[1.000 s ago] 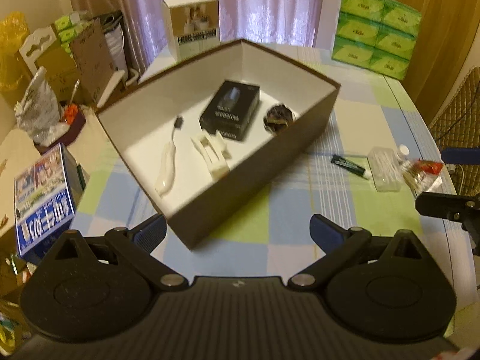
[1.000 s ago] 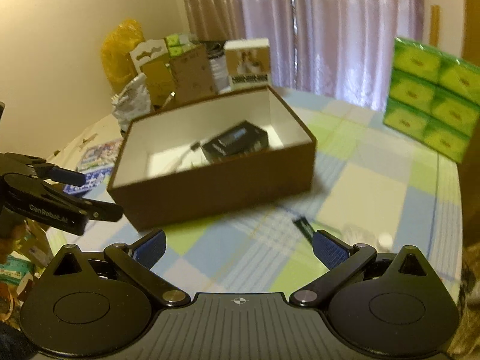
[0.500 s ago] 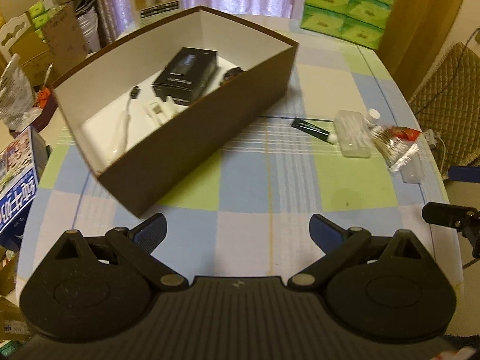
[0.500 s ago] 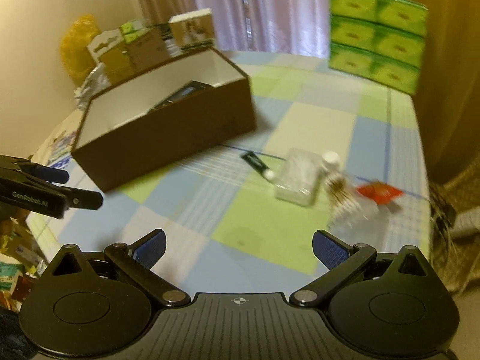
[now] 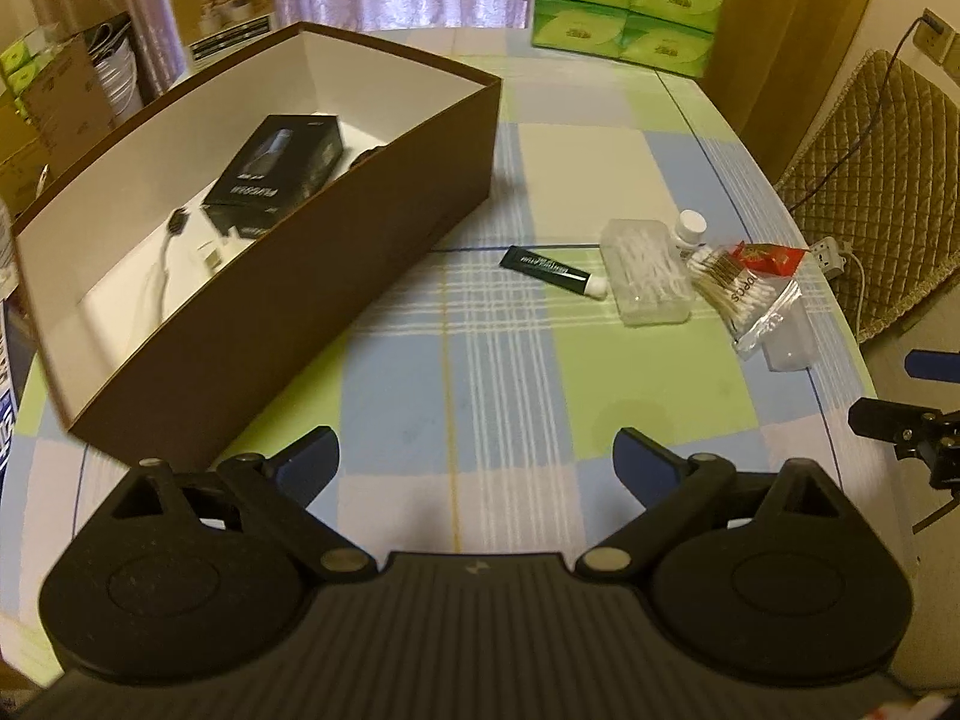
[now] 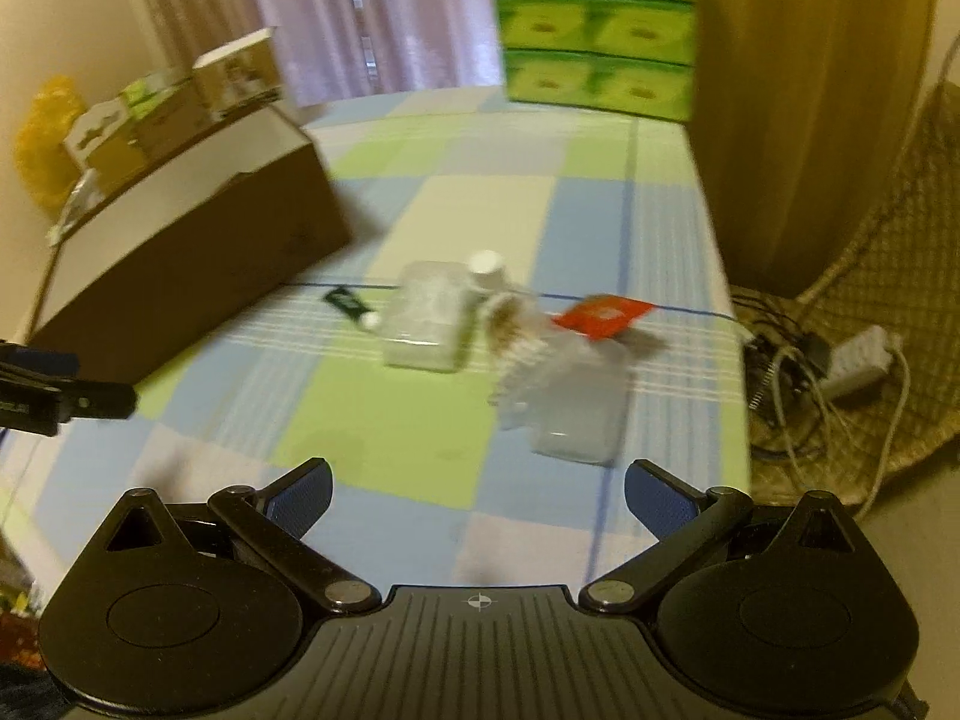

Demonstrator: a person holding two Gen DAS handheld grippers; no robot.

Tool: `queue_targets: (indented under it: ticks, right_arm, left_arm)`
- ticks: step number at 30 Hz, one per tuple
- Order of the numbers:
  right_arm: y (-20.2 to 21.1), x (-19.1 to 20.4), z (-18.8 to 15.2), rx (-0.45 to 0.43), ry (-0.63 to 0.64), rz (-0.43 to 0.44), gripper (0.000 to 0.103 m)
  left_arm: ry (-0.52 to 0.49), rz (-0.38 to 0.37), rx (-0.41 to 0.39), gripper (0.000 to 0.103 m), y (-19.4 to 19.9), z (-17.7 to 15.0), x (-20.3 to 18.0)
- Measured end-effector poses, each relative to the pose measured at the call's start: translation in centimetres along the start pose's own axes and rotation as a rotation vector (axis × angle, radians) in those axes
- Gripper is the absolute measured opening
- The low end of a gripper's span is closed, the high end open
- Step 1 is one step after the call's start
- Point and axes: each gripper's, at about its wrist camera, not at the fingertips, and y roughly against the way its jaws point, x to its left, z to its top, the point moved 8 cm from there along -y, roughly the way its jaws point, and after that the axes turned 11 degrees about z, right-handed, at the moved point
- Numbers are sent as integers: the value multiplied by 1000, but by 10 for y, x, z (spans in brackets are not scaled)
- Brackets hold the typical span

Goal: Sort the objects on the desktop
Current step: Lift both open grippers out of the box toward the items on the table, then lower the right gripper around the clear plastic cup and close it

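Observation:
A brown box (image 5: 312, 276) (image 6: 198, 264) with a white inside stands on the left of the checked table. In it lie a black carton (image 5: 276, 171), a white cable (image 5: 157, 282) and small white parts. On the right of the table lie a dark green tube (image 5: 552, 270) (image 6: 351, 304), a clear case of cotton swabs (image 5: 648, 270) (image 6: 429, 324), a small white-capped bottle (image 5: 690, 228) (image 6: 487, 267) and a bag of swabs with a red label (image 5: 750, 294) (image 6: 564, 360). My left gripper (image 5: 474, 462) is open near the front edge. My right gripper (image 6: 477, 489) is open, short of the swab bag.
Green tissue packs (image 5: 624, 0) (image 6: 594, 24) are stacked at the table's far end. Cartons and bags (image 5: 66, 84) crowd the left side. A quilted chair (image 5: 870, 180) and a power strip with cables (image 6: 852, 360) are off the right edge.
Both views have swung right, from the box toward the loose items on the right. The right gripper has drawn closer to the swab bag. Both stay open.

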Motion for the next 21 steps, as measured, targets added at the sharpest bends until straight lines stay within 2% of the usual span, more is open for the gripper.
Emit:
queue_targets:
  ticks: [4, 5, 6, 8, 14, 21]
  right_arm:
    - [-12, -23, -2, 2, -35, -62, 100]
    - [-16, -29, -2, -2, -44, -78, 93]
    - [-20, -33, -2, -4, -48, -87, 82]
    - [-30, -42, -1, 1, -70, -98, 71]
    - [-53, -59, 7, -12, -114, -118, 52]
    - [-73, -69, 14, -4, -142, -115, 45]
  left_arm:
    - [-24, 5, -1, 95, -17, 10, -10]
    - [-28, 6, 2, 95, -22, 12, -12]
    - [-31, 5, 3, 95, -28, 15, -15]
    - [-38, 4, 4, 94, -37, 20, -21]
    - [-51, -12, 18, 92, -67, 34, -39]
    - [-38, -13, 37, 91, -95, 51, -51]
